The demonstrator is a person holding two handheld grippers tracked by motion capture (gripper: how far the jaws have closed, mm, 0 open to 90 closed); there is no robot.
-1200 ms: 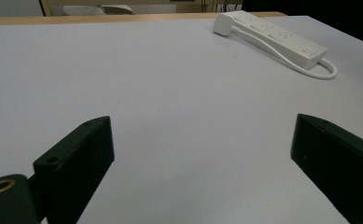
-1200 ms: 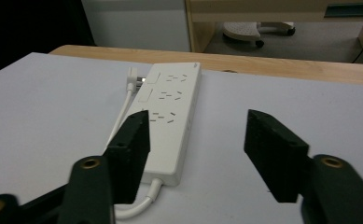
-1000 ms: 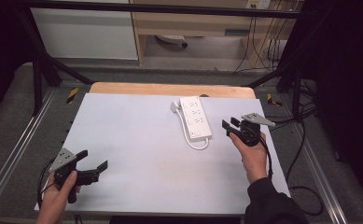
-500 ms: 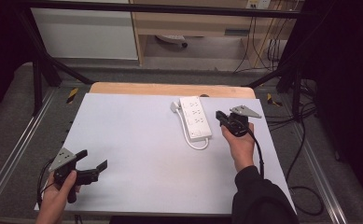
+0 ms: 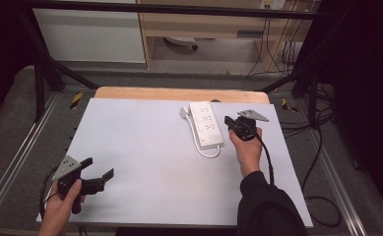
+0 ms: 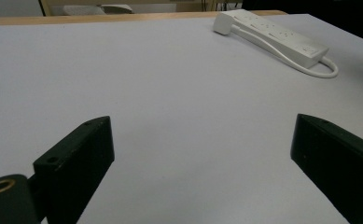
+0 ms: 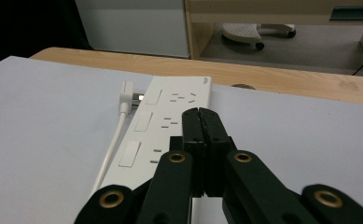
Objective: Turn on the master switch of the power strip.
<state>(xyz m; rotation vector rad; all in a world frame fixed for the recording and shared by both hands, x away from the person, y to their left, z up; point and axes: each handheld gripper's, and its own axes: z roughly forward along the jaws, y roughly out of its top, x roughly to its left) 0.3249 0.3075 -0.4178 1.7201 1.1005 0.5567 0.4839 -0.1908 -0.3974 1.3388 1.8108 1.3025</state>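
Right gripper (image 5: 234, 125), jaws pressed together, hovers at the strip (image 5: 207, 123) upper centre; push off-centre and it could skid sideways. Left gripper (image 5: 98, 171) waits spread, lower left

Both grippers are black. The left gripper (image 5: 102, 168) carries a grey three-cornered plate (image 5: 67, 167) on top and a black cable (image 5: 45, 189) looping behind the left hand (image 5: 61, 209). The right gripper (image 5: 231, 123) has the same plate (image 5: 253, 115), and its cable (image 5: 267, 155) runs past a black sleeve (image 5: 268, 206). Brass-ringed holes (image 7: 176, 157) mark its flat, matte jaw links
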